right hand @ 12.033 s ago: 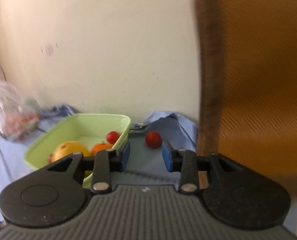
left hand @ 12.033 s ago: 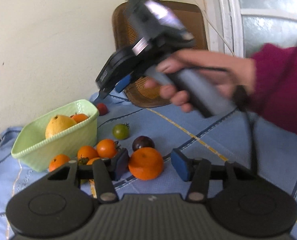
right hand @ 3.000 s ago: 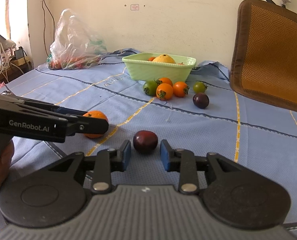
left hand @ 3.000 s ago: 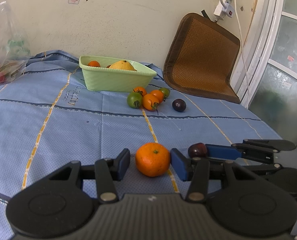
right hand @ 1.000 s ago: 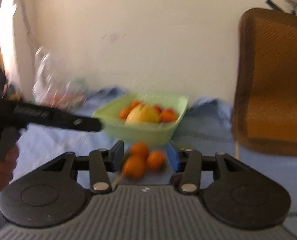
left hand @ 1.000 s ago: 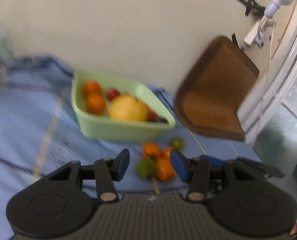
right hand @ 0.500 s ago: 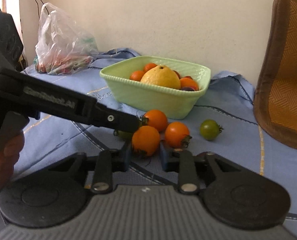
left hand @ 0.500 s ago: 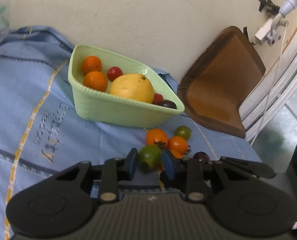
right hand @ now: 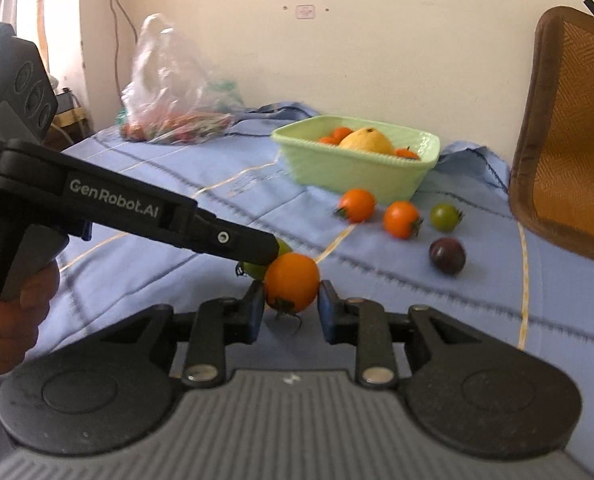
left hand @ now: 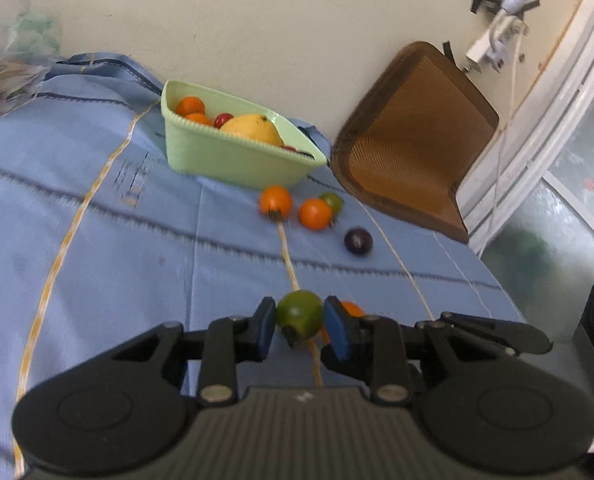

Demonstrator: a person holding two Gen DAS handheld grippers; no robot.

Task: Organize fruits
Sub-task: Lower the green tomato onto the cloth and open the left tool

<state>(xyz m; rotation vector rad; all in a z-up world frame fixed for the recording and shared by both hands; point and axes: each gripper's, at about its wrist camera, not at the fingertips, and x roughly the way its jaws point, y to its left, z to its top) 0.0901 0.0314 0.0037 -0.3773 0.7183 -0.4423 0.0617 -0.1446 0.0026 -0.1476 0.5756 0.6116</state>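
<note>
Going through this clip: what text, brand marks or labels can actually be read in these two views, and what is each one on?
"GenRobot.AI": white lettering on the side of the left gripper, seen from the right wrist.
Stitched lettering on the blue tablecloth, near the green basket: too blurred to read.
Small label on the wall: too small to read.
Small white mark on each camera's own grey housing: a logo, not legible text.

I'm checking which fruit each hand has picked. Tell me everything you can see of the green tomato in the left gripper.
The green tomato is round, smooth and glossy, olive-green with a darker stem end turned down toward the camera. It sits clamped between the blue pads of the left gripper, one pad on each side, above the blue cloth. Whether it touches the cloth cannot be told. In the right wrist view only a sliver shows, behind the orange tomato in the right gripper.
</note>
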